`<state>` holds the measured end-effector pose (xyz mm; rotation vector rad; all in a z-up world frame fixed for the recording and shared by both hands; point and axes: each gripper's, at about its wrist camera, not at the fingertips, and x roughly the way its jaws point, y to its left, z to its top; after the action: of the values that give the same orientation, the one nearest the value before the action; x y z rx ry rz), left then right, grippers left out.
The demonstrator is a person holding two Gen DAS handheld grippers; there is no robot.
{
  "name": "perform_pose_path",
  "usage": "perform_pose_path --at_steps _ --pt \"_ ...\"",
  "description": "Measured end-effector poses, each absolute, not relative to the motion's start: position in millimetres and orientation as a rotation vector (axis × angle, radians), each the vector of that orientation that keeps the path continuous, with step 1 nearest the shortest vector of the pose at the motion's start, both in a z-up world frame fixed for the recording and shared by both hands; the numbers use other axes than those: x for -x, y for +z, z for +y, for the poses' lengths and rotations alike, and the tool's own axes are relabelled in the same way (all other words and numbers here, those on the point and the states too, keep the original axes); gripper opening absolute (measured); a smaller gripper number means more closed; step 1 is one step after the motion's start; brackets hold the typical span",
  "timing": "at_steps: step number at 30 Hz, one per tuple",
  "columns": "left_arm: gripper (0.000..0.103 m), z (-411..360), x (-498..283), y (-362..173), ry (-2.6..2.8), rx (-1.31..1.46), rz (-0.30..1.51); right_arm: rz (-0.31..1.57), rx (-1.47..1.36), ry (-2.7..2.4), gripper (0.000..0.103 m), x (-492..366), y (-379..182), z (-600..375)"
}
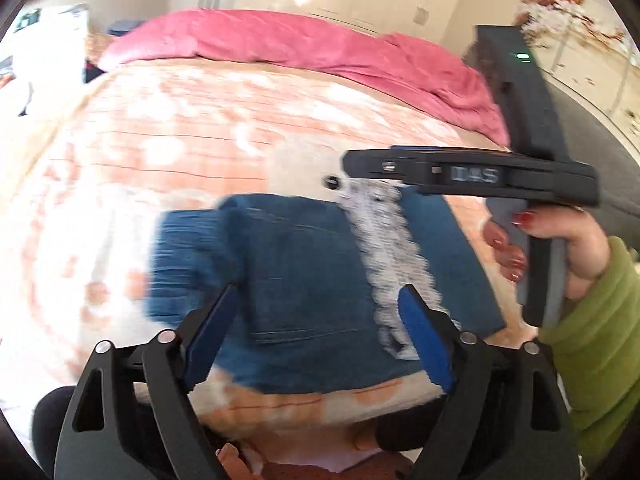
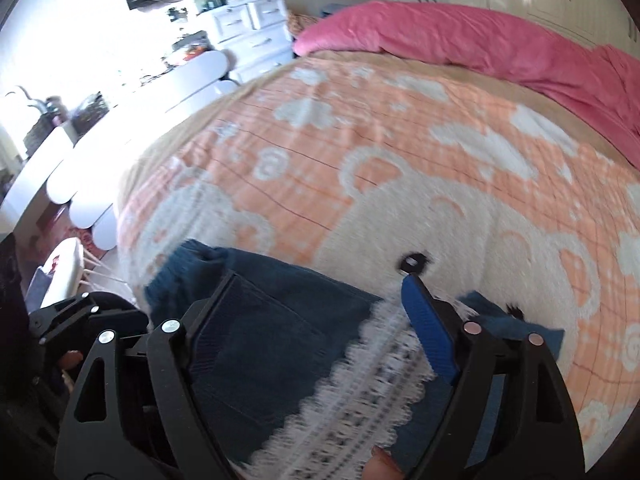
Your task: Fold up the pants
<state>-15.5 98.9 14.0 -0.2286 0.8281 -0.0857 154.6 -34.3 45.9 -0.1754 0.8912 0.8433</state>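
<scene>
Blue denim pants [image 1: 296, 280] with a white lace strip [image 1: 390, 256] lie folded into a compact stack near the front edge of the bed. They also show in the right wrist view [image 2: 260, 340], with the lace [image 2: 360, 400] running across them. My left gripper [image 1: 320, 312] is open and empty just above the pants. My right gripper [image 2: 316, 296] is open and empty above the pants; in the left wrist view it [image 1: 352, 168] shows from the side, held over the far right of the stack.
The bed has an orange-and-white blanket [image 2: 400, 160] and a pink duvet [image 1: 304, 44] bunched at its far side. White drawers and a table [image 2: 248, 32] stand to the left. A dark unit [image 1: 520, 80] stands by the bed's right side.
</scene>
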Motion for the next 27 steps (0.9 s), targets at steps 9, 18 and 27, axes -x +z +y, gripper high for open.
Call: perform_pose_path --at_steps 9,18,27 --pt "0.094 134 19 2 0.003 0.335 0.849 0.921 0.252 0.923 0.084 -143 49 15" --pt "0.095 153 0 -31 0.001 0.493 0.882 0.973 0.365 0.980 0.087 -139 30 50" --pt "0.046 172 -2 -53 -0.039 0.637 0.888 1.052 0.474 1.091 0.088 -139 4 93"
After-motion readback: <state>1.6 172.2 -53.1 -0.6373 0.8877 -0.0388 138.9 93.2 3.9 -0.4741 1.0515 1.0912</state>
